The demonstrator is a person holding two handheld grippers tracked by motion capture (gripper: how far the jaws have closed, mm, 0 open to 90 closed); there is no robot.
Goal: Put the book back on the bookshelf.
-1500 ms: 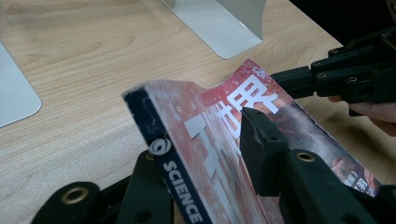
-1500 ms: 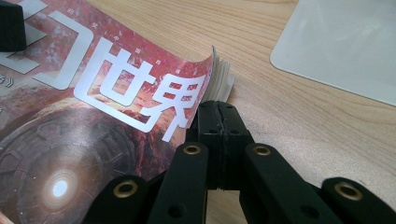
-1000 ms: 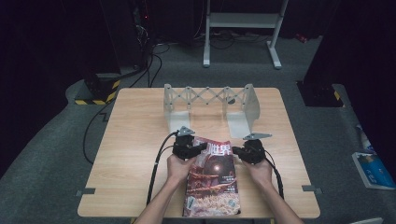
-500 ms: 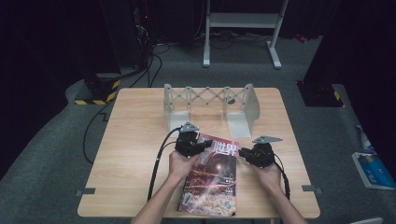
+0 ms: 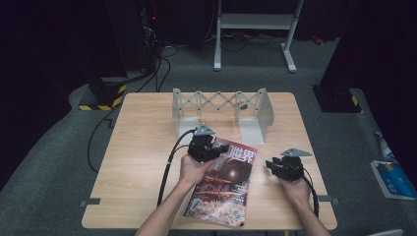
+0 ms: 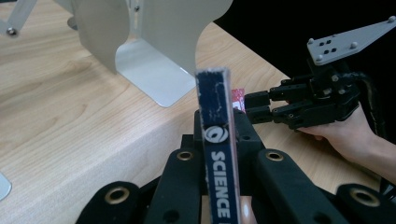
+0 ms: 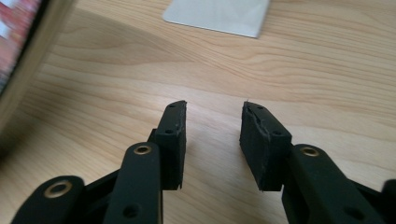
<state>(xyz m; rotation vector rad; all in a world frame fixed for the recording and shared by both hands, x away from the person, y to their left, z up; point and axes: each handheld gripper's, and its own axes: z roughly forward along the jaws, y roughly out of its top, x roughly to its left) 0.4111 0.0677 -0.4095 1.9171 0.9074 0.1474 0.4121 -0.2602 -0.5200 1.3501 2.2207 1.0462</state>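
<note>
The left gripper (image 5: 212,149) is clamped on the spine edge of the magazine (image 5: 223,183), at the corner nearest the bookend rack (image 5: 221,108); in the left gripper view the dark spine (image 6: 215,140) stands upright between the black jaws. The magazine slopes down from that grip toward the person's side of the table (image 5: 142,147), its lower end close to the near edge. The right gripper (image 5: 276,167) is off to the right of the magazine, apart from it, jaws parted with bare wood between them; they have just been opening. Bare tabletop lies between the magazine and the rack, and more to the rack's left. The right gripper is near the right table edge.
</note>
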